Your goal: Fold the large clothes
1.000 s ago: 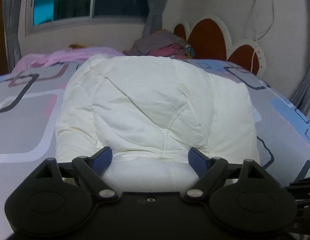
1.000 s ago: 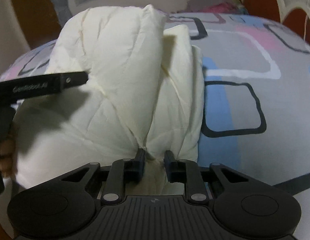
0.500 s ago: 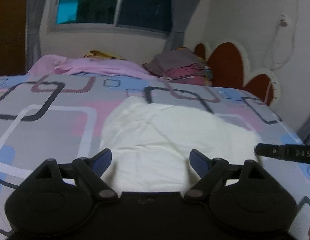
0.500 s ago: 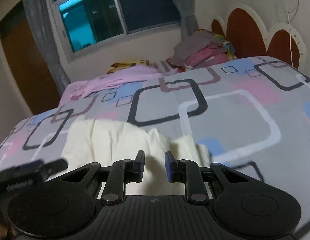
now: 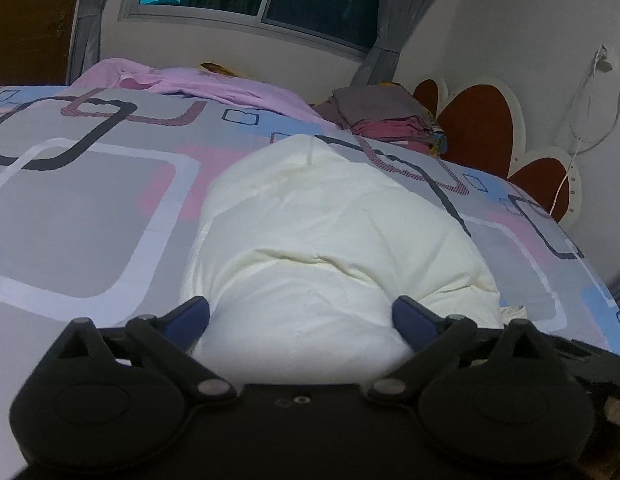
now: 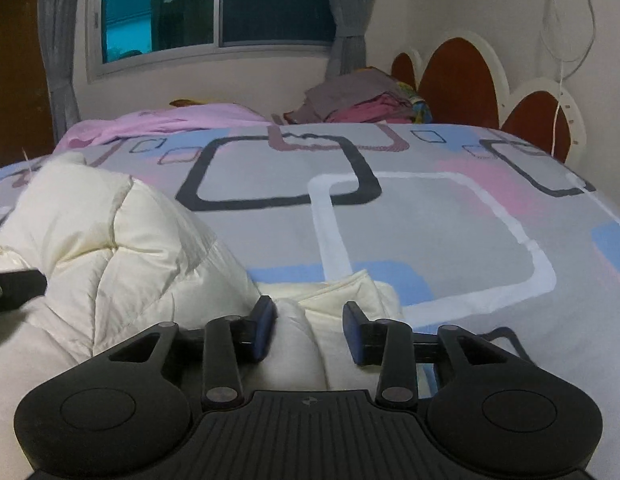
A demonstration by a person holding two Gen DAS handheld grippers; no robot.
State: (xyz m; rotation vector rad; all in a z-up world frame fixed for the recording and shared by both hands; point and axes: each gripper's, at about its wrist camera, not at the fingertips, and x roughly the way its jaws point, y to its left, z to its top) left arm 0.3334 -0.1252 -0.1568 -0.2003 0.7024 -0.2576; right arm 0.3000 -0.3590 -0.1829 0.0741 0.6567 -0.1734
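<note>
A cream quilted jacket [image 5: 334, 240] lies bunched and folded on the patterned bedspread [image 5: 81, 208]. My left gripper [image 5: 301, 314] sits at its near end. The jaws are wide and opening, with the puffy fabric bulging between them and no pad visibly pressing it. In the right wrist view the jacket [image 6: 109, 248] fills the lower left. My right gripper [image 6: 308, 324] is over its near right edge with its jaws opening. A soft fold lies loose between the blue pads [image 6: 265, 322]. Part of the left gripper's black body [image 6: 13, 288] shows at the left edge.
A pink blanket [image 5: 197, 84] lies along the far side of the bed. A pile of folded clothes [image 5: 382, 116] sits by the brown and white headboard [image 5: 478, 128]. A white cable [image 5: 590, 112] hangs on the wall. A window with grey curtains is behind.
The jacket was held up close to both cameras and now rests lower on the bed. The right jaws were pinched on a fold and have parted. The left jaws stand a little wider.
</note>
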